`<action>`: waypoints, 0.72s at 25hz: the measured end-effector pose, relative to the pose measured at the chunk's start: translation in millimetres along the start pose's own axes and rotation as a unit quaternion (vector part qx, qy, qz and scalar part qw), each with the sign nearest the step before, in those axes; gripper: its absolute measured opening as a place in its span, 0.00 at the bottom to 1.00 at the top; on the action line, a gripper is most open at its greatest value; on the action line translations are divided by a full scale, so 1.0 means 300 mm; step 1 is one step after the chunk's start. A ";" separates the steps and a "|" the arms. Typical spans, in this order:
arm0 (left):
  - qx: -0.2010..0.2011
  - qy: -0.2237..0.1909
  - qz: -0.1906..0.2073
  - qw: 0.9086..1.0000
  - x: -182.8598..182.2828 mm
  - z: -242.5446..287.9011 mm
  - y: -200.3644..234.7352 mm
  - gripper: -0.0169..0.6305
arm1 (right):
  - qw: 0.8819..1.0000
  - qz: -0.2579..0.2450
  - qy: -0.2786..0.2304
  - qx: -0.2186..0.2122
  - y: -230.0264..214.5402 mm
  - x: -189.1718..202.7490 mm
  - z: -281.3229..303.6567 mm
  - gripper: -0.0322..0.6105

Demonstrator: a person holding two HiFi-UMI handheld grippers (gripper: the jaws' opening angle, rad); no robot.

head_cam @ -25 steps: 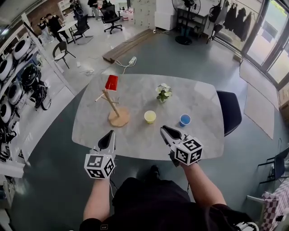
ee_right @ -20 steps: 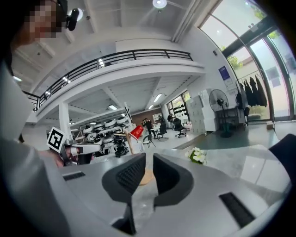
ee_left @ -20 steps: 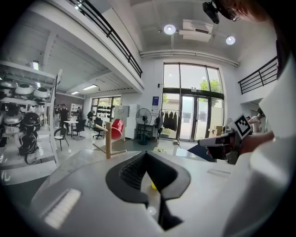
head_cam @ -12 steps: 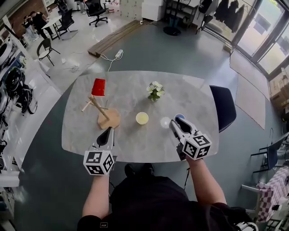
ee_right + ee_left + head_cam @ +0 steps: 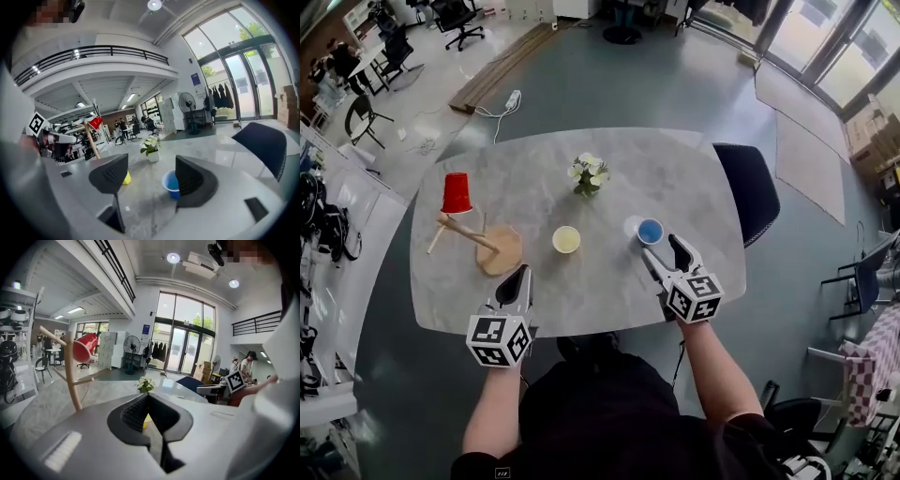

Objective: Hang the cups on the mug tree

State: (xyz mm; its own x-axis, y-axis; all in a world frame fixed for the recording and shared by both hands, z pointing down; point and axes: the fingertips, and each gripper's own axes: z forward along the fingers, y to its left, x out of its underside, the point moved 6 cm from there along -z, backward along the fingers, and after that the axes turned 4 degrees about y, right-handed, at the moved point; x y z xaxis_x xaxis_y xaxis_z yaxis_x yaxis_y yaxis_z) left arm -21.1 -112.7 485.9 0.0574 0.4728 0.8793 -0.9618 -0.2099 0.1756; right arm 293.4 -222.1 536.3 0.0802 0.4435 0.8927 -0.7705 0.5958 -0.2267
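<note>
Jaws of your left gripper (image 5: 147, 398) are pressed fully together with nothing held. This gripper is at the lower left of the head view, over the near part of the marbled grey surface (image 5: 534, 187).

Jaws of your right gripper (image 5: 662, 249), at lower centre right of the head view, stand wide apart and have just been opening. They grip nothing. A blue cup (image 5: 651, 231) stands upright on the surface just beyond their tips. In the right gripper view it shows in the gap, close beside the right-hand jaw, and the pads do not press on it.

A yellow cup (image 5: 566, 239) stands upright near the middle of the surface, a little higher in the frame than the two grippers and between them. To its left stands the wooden mug tree (image 5: 478, 246) on its round base. A red cup (image 5: 456, 193) hangs on one of the tree's pegs, at the left of the frame.

A small white pot of flowers (image 5: 588, 173) sits above the yellow cup, toward the far side of the surface. A dark chair (image 5: 748, 187) stands at the right edge of the surface.
</note>
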 end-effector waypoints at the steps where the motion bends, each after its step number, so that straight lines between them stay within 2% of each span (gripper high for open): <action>1: 0.009 0.003 0.004 1.000 -0.001 0.010 -0.017 0.04 | 1.000 0.003 0.005 0.001 -0.017 0.024 0.009 0.50; 4: 0.022 0.010 -0.003 1.000 -0.004 0.031 -0.035 0.04 | 1.000 0.007 0.020 0.005 -0.061 0.098 0.050 0.53; 9: 0.011 0.039 -0.017 0.999 0.007 0.075 -0.031 0.04 | 0.998 -0.002 0.054 0.014 -0.145 0.199 0.134 0.55; 18: -0.009 0.065 -0.024 0.998 0.006 0.101 -0.022 0.04 | 0.993 -0.034 0.111 0.017 -0.226 0.285 0.277 0.56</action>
State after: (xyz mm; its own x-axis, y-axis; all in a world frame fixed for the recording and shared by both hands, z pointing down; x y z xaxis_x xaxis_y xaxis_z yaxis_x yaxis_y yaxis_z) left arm -6.6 -136.5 499.8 0.0703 0.5892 0.8049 -0.9635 -0.1687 0.2077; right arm 299.8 -280.3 660.3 0.2678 0.5425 0.7962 -0.7792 0.6080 -0.1522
